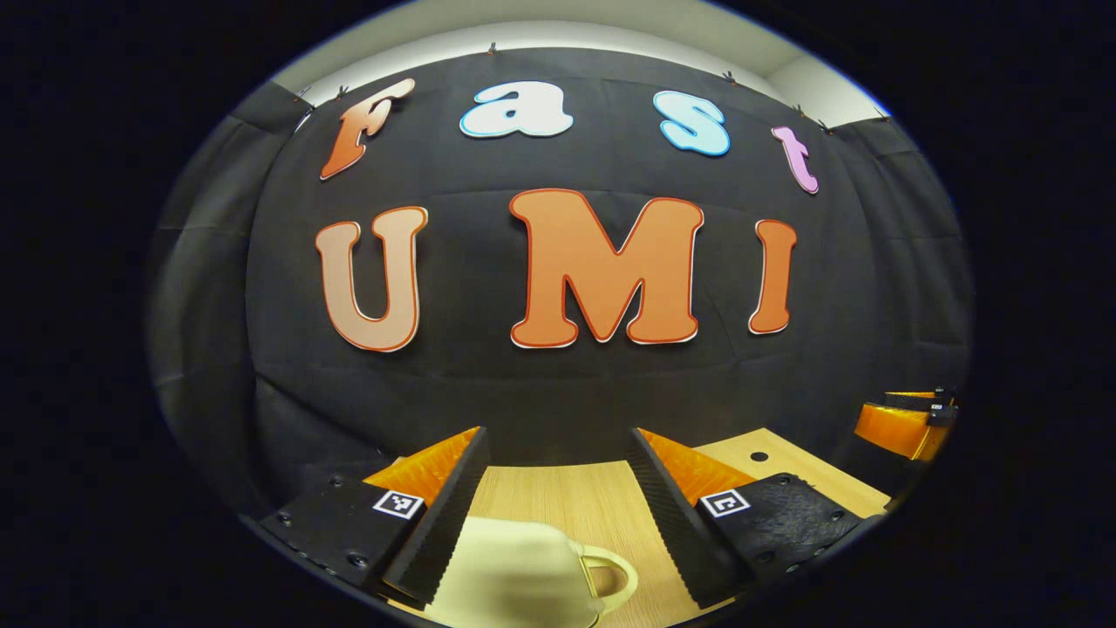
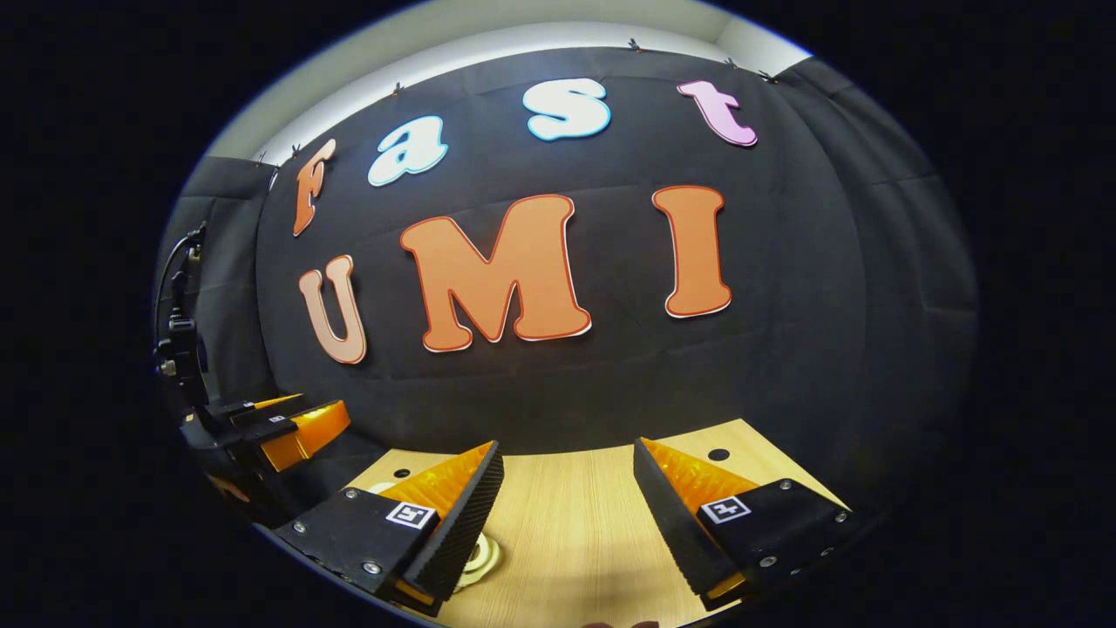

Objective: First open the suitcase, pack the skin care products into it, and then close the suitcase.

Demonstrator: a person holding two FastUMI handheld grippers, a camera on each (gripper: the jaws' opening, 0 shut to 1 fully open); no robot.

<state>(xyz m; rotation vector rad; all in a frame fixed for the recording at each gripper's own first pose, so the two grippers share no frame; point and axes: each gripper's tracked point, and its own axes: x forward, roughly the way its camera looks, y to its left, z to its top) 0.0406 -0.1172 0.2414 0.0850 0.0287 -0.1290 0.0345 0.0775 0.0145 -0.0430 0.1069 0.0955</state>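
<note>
A cream-coloured, rounded suitcase with a looped handle (image 1: 523,571) is seen at the bottom of the left gripper view, lying on the light wooden table (image 1: 567,497); its lid state cannot be told. The left gripper (image 1: 558,515) is held just above the suitcase, its fingers spread wide apart with nothing clasped between them. Beyond the suitcase, toward the right edge of that view, part of the right gripper (image 1: 907,423) is glimpsed. In the right gripper view, the right gripper (image 2: 567,523) is likewise held with fingers apart and empty over the table (image 2: 567,532). A small pale round object (image 2: 479,554) is partly hidden behind its left finger. The left gripper (image 2: 279,432) is seen farther off.
</note>
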